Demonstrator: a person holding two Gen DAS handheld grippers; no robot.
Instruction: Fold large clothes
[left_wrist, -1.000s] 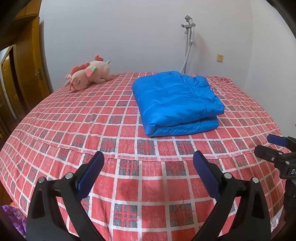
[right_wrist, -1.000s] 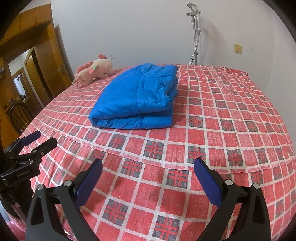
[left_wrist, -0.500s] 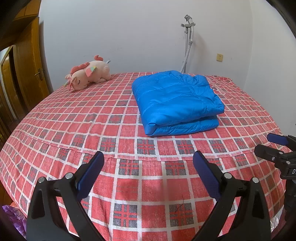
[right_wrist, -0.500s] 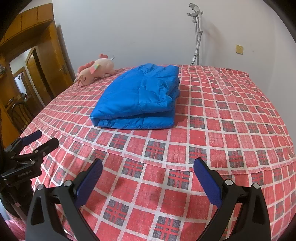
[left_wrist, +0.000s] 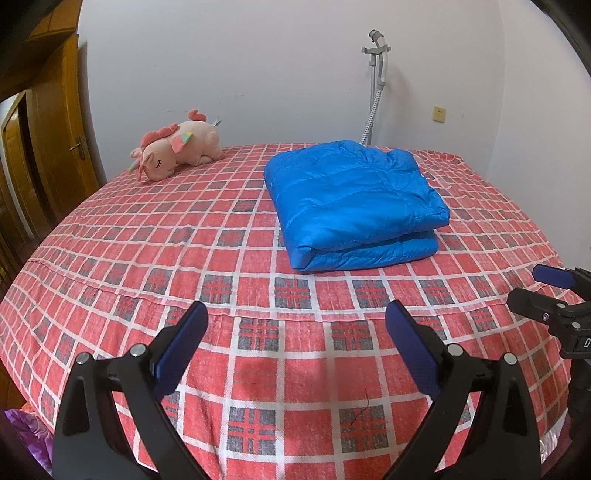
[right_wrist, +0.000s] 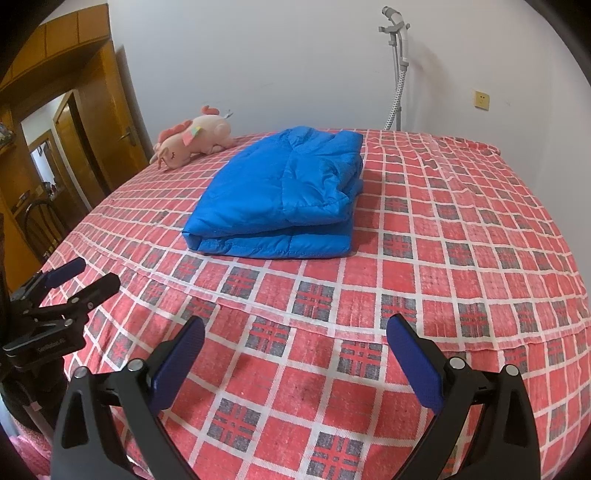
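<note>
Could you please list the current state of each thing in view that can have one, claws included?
Blue puffy quilted jacket: folded into a flat stack, lying on the bed, untouched.
Pink plush unicorn toy: lying on its side near the wall.
Red plaid bedspread: spread over the bed.
Left claw: open, empty.
Right claw: open, empty.
Brown wooden door: open.

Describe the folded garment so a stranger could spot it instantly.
Start at the bed with its red checked cover. Near the middle, toward the white wall, lies the blue puffer jacket, folded into a thick rectangle. Its only neighbour on the bed is the pink plush unicorn, off to its left.
</note>
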